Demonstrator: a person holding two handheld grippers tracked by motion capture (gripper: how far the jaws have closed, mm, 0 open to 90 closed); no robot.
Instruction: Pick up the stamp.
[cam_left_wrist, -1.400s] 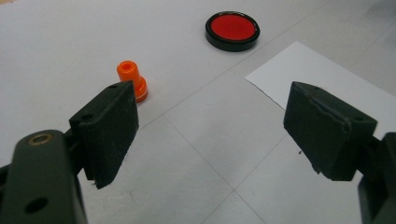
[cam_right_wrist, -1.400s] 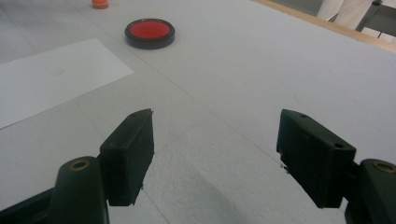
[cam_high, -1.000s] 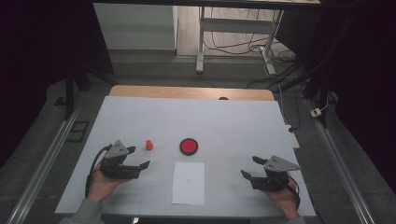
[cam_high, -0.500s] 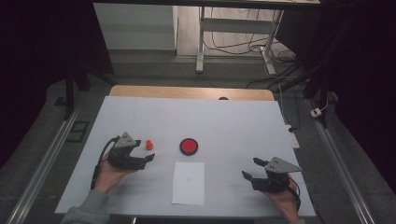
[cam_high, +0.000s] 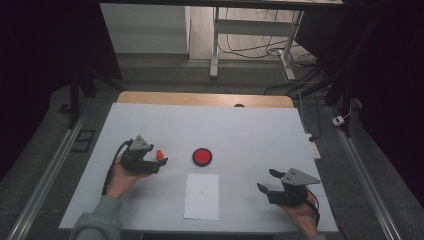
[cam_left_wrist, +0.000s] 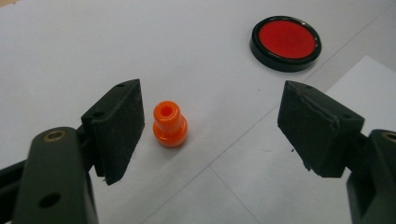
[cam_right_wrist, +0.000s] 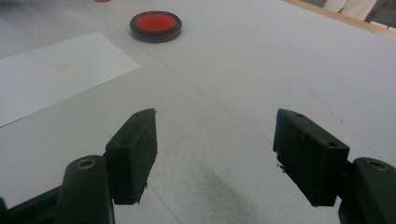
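Closing left claw (cam_left_wrist: 205, 135) around stubby orange peg (cam_left_wrist: 170, 124)

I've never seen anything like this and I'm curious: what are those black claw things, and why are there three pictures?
Those claws are grippers, tools with two black jaws that a person holds, one in each hand. One picture comes from a camera high above the table, looking down. There you see the left gripper and the right gripper.

The other two pictures come from little cameras riding on the grippers, looking out between their jaws.

On the white table lie a sheet of paper, a round red disc with a black rim and a small orange peg.

Nothing is held yet. The left gripper's jaws have just been closing a little, and the peg stands between them, close to one jaw, but they don't squeeze it. The right gripper is open over bare table.
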